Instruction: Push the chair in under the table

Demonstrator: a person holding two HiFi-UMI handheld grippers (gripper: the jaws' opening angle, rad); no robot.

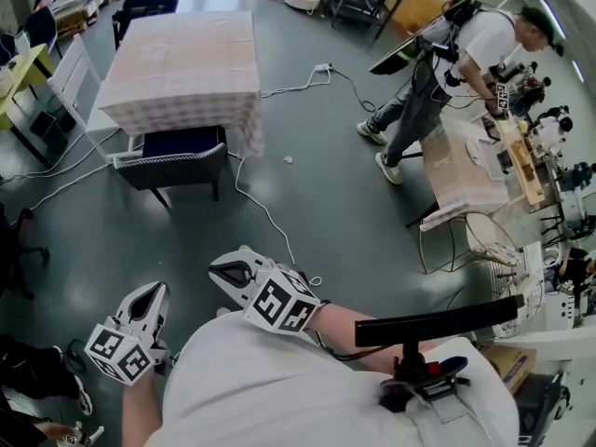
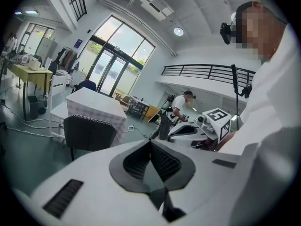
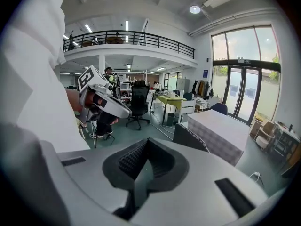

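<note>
Left gripper (image 1: 156,291) and right gripper (image 1: 219,270): both clenched, empty. Chair (image 1: 175,159) sits at your table's (image 1: 182,63) near edge; only the gripper views show the glass doors (image 2: 110,72).

The chair (image 1: 174,159) sits partly under the cloth-covered surface (image 1: 177,63); left tongs (image 1: 158,290) and right tongs (image 1: 217,270) hover well apart from it.

Person is wearing a white shirt (image 1: 279,394); a black bar mount (image 1: 438,322) is sitting at the chest. Left gripper (image 1: 156,291) and right gripper (image 1: 219,268) are showing white shells, dark ribbed pads and black-and-white marker cubes (image 1: 279,304).
</note>
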